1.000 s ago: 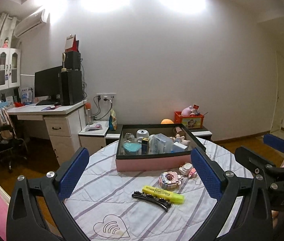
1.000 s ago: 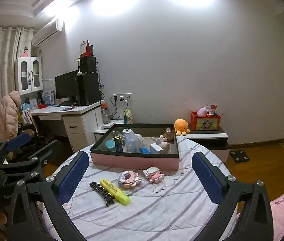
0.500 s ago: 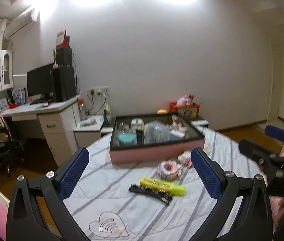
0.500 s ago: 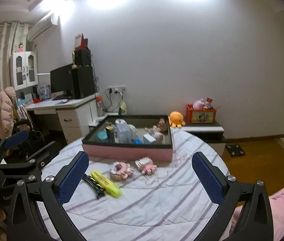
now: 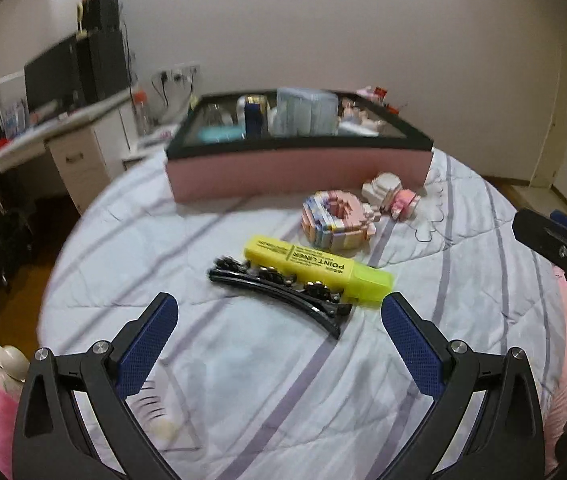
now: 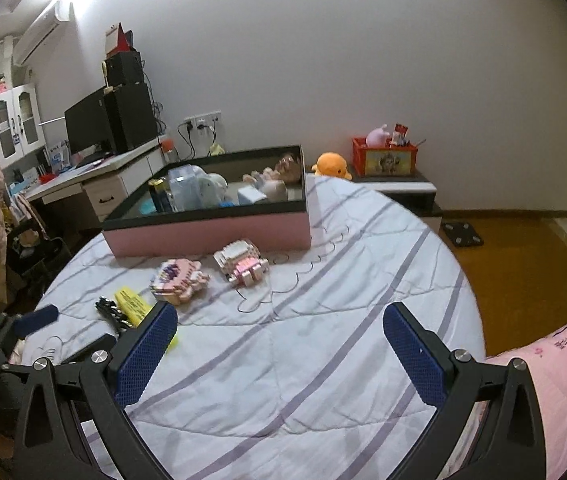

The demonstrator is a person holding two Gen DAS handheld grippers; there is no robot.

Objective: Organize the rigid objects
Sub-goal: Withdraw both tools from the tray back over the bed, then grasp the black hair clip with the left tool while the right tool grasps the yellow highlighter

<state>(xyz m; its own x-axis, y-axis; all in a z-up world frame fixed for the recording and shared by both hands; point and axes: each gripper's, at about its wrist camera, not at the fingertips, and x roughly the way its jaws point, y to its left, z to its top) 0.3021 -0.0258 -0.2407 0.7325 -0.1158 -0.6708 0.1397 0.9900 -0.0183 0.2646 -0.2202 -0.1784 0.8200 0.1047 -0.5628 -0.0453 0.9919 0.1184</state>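
While both grippers, left [image 5: 279, 314] and right [image 6: 279, 322], hang wide open and empty over the table [image 6: 323, 360], the hair clip [image 5: 279, 294] lies touching the highlighter [image 5: 315, 266], block toys [image 5: 335, 220] near the box [image 5: 299, 172].

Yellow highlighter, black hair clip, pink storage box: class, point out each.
Yellow highlighter [image 5: 303, 262], left wrist view, on its printed barrel.
Black hair clip [image 5: 283, 294], left wrist view, mid-length.
Pink storage box [image 6: 211, 232], right wrist view, front wall.
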